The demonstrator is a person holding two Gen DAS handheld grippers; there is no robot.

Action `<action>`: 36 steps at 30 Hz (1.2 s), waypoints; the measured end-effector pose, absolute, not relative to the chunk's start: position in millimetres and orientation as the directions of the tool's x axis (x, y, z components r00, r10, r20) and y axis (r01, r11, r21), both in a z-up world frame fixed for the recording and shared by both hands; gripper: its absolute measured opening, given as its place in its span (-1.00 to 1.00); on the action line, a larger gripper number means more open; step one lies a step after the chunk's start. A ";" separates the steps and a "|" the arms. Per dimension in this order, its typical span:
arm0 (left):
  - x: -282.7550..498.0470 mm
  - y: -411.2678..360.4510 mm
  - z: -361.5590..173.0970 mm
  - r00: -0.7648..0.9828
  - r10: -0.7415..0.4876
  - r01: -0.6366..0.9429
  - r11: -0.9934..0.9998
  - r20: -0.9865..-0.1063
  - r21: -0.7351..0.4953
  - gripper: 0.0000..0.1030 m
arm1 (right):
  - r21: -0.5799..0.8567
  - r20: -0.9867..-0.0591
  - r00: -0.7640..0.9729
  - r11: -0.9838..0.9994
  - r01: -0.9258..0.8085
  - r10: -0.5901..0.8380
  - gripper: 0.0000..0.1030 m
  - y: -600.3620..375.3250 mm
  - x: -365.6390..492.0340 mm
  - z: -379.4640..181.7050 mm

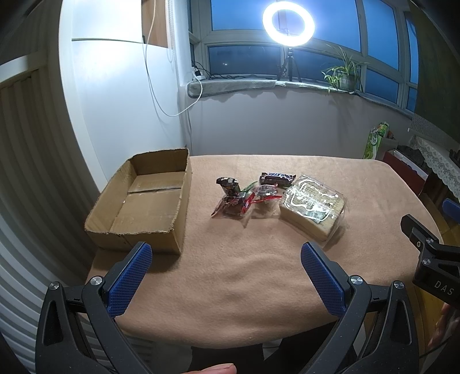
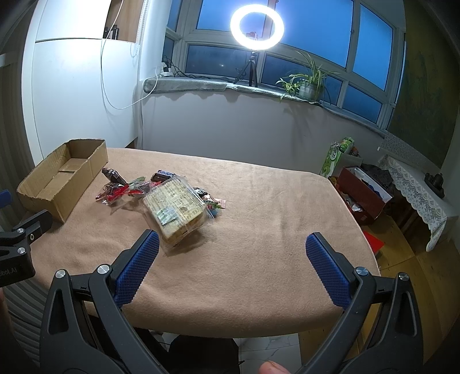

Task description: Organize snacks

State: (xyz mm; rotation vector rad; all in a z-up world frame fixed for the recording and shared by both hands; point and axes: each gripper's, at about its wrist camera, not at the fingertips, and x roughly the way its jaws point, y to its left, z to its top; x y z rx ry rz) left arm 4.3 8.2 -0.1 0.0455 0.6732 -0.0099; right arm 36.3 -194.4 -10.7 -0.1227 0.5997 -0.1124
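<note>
The left tongs (image 1: 225, 253) hang released over the near edge of the bench (image 1: 244, 282), blue pads (image 1: 129, 276) spread wide with nothing between them. The right tongs (image 2: 231, 244) hang likewise, spread and empty, above the bench's near right part. Just beyond the left tongs an open box (image 1: 143, 201) sits at the bench's left edge, with nothing visible inside. To its right, mid-bench, lies the snack pile: a clear pack of cake (image 1: 312, 205) nearest, red-wrapped sweets (image 1: 244, 201) beside it toward the box, a small dark packet (image 1: 228, 184) and a dark bar (image 1: 277, 178) behind. Farther back, a ring lamp (image 1: 288, 23) glows on the sill beside a plant (image 1: 343, 74).
</note>
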 end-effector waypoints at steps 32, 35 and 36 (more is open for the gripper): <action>4.2 8.8 -0.9 0.779 0.011 0.022 0.999 -0.627 0.044 1.00 | -0.147 -0.561 0.816 0.987 0.068 -0.140 1.00 -193.6 35.9 -17.1; 4.9 8.4 -2.0 0.777 0.011 0.023 0.999 -0.629 0.046 1.00 | -0.145 -0.564 0.814 0.987 0.068 -0.139 1.00 -194.7 35.0 -21.3; 5.0 8.2 -2.6 0.777 0.012 0.023 0.999 -0.630 0.047 1.00 | -0.144 -0.566 0.813 0.987 0.069 -0.139 1.00 -195.4 35.1 -22.2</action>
